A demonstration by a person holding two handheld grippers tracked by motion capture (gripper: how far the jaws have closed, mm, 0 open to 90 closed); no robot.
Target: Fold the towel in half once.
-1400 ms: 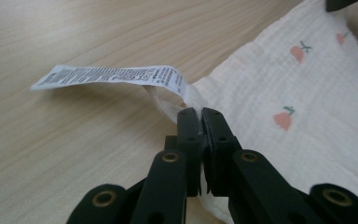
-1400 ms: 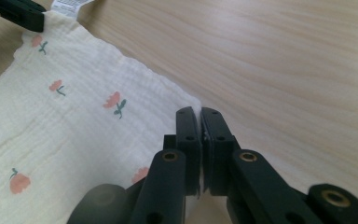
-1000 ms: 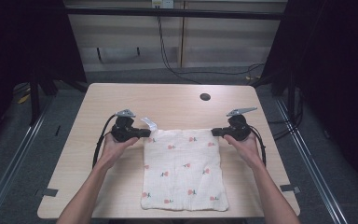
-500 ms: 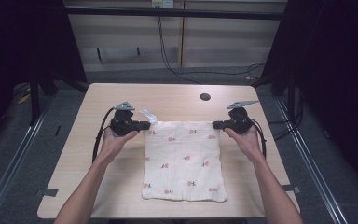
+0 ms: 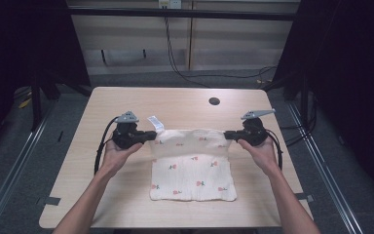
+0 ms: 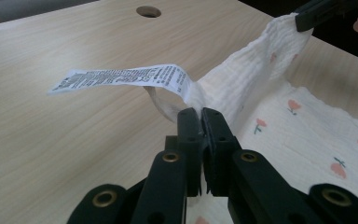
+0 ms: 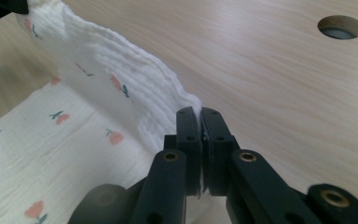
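Cloth, white with small red flower prints, spread across the middle of the pale wooden table, far edge lifted clear of the surface and strung between both grippers. Left gripper pinched fully together on the far left corner, fabric bunched up between the black jaws in the left gripper view, no gap visible. Care label, white with fine printed text, sticking out sideways from that same corner just above the jaws, hanging over bare wood. Right gripper likewise clamped tight on the far right corner, a crinkled ridge of cloth running away from its jaws toward the other gripper. Near half of the cloth flat on the table, lower edge close to the person's side, possibly doubled into layers, though hard to judge from above. Round cable hole well beyond the cloth, toward the far edge.
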